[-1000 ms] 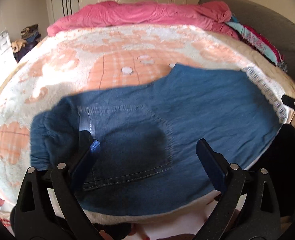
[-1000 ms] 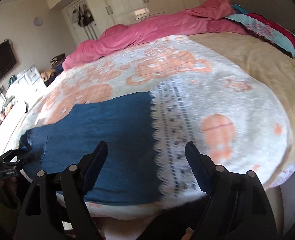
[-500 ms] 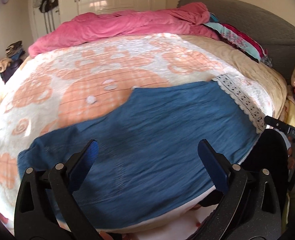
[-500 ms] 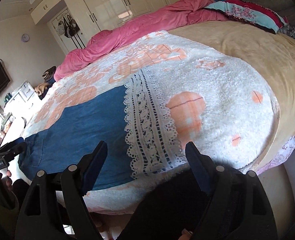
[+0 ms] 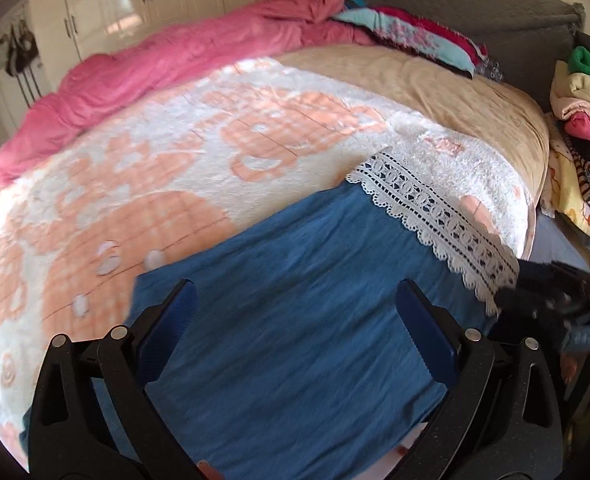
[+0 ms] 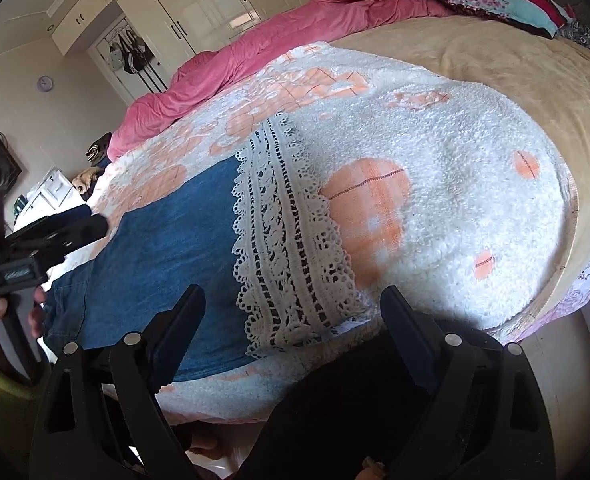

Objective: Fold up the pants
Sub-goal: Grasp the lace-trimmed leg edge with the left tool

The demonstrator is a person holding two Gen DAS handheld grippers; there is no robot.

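Blue denim pants (image 5: 295, 312) with a white lace hem (image 5: 431, 216) lie flat along the near edge of the bed. My left gripper (image 5: 295, 320) is open and empty, hovering over the middle of the leg. My right gripper (image 6: 291, 312) is open and empty, just above the lace hem (image 6: 291, 248) at the near edge; the denim (image 6: 163, 248) stretches to its left. The left gripper shows at the far left of the right wrist view (image 6: 47, 240), and the right gripper at the right edge of the left wrist view (image 5: 555, 288).
The pants rest on a white and orange fluffy blanket (image 5: 175, 152) over a tan sheet (image 5: 435, 88). A pink duvet (image 5: 167, 64) and patterned pillows (image 5: 407, 36) lie at the far side. Stacked clothes (image 5: 583, 112) stand to the right. Wardrobes (image 6: 199, 8) line the wall.
My left gripper has moved right along the pants, from the back pocket toward the lace hem. My right gripper has moved right and closer to the hem. Both stayed open.
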